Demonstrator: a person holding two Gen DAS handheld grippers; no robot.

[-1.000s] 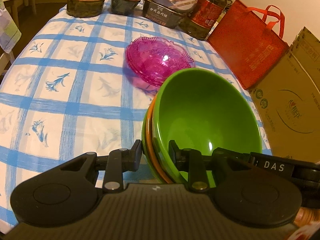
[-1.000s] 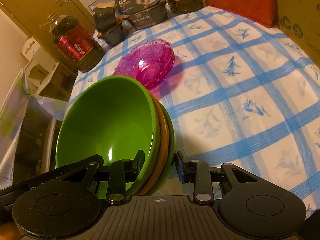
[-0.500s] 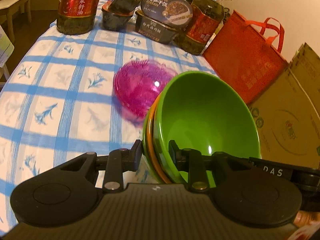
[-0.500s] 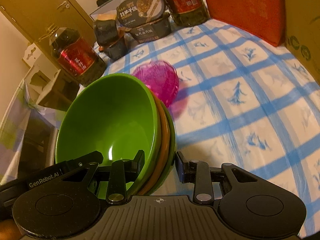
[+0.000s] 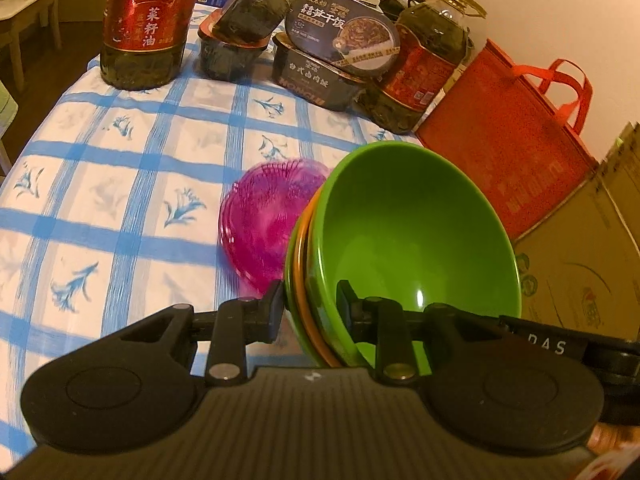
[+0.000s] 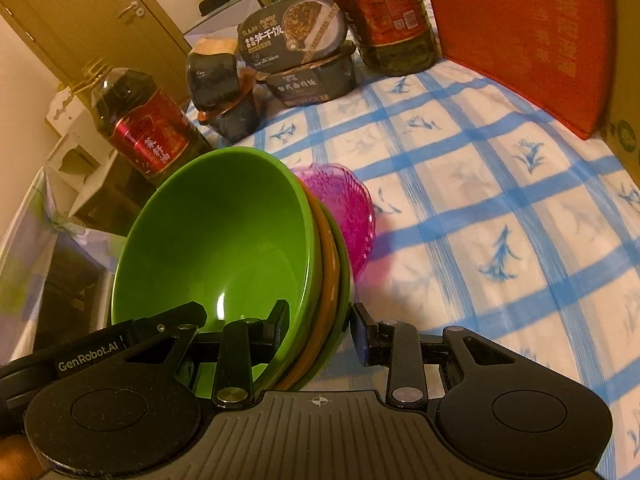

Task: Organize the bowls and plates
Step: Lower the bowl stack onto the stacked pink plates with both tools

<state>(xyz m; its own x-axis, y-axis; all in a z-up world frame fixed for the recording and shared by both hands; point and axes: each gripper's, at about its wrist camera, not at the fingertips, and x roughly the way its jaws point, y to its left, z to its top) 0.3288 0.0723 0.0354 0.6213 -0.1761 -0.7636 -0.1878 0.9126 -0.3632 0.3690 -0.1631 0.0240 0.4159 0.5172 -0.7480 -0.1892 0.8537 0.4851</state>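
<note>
A stack of bowls (image 5: pixel 416 240), green on top with an orange one and a green one under it, is held off the table between both grippers. My left gripper (image 5: pixel 310 306) is shut on its left rim. My right gripper (image 6: pixel 320 326) is shut on its right rim; the stack also shows in the right wrist view (image 6: pixel 224 248). A pink glass bowl (image 5: pixel 268 220) sits on the blue checked tablecloth just beyond the stack, partly hidden behind it; it also shows in the right wrist view (image 6: pixel 352 216).
At the table's far edge stand two oil bottles (image 5: pixel 146 20) (image 5: pixel 424 68) and several dark food containers (image 5: pixel 340 56). A red bag (image 5: pixel 504 144) and a cardboard box (image 5: pixel 580 264) line the right side. A chair (image 5: pixel 24 20) stands off left.
Both grippers have carried the bowl stack forward, toward the pink bowl. The stack now covers part of the pink bowl. The grips have not changed.
</note>
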